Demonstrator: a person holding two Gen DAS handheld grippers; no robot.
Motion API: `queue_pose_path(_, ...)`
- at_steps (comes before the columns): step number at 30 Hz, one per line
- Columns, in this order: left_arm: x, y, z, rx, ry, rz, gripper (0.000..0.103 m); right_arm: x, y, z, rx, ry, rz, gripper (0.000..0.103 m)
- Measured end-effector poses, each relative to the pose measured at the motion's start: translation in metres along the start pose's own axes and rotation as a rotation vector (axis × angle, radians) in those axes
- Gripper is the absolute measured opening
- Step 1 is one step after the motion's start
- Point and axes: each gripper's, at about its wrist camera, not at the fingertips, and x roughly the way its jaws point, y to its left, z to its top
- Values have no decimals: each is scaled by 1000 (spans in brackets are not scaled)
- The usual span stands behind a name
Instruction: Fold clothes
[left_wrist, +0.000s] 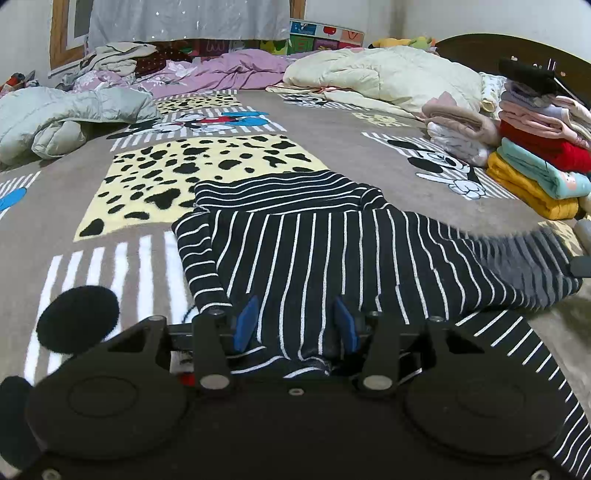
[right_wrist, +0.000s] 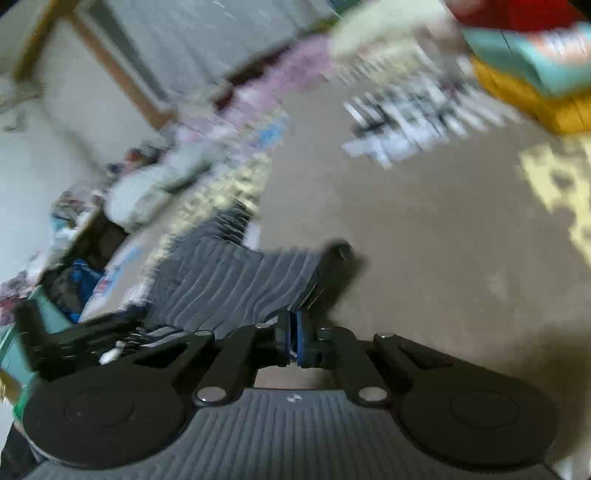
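On my left, a grey puffy jacket (left_wrist: 70, 118) lies crumpled on the bed's cartoon-print blanket (left_wrist: 207, 166). My left claw (left_wrist: 297, 319) is spread, its blue pads on either side of a bunched fold of the black-and-white striped garment (left_wrist: 314, 243), which lies across the middle of the blanket; I cannot tell whether the pads touch the cloth. Further right, my right claw (right_wrist: 293, 334) is pressed together, pinching an edge of that garment (its view is badly blurred). A stack of folded clothes (left_wrist: 535, 155) sits at the bed's right side.
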Motion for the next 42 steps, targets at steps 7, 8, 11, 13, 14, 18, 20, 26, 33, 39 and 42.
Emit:
queue_pose_path(7,1,1,-1,-7,-2,-3,45,-7,-12,-5,-125,181,-74,5)
queue_pose_path(8,1,1,0,-9,-3,-3,45,-8,-14,-6,-114,193,-79,6)
queue_pose_path(11,1,8,-1,-9,-5,-11,45,-14,-24,-3,8,150,-41,13)
queue_pose_path(13,1,7,-2,-15,-6,-12,45,-17,-28,-1,103,86,-2,29)
queue_pose_path(14,1,7,0,-16,-6,-13,45,-17,-28,0,137,61,15,29)
queue_pose_path(18,-2,7,4,-20,-5,-18,45,6,-21,-2,199,109,-9,32)
queue_pose_path(20,-3,7,6,-21,-5,-21,45,13,-23,-7,270,101,13,32)
queue_pose_path(26,0,11,-4,-27,-6,-31,47,-5,-8,8,183,51,14,4)
queue_pose_path(33,-9,8,1,-22,-14,-19,47,2,6,16,-74,165,-246,15)
queue_pose_path(39,-28,18,3,-56,-70,-107,47,25,61,15,-228,81,-94,15)
queue_pose_path(42,-37,23,4,-74,-101,-156,47,49,79,12,-248,59,-28,15)
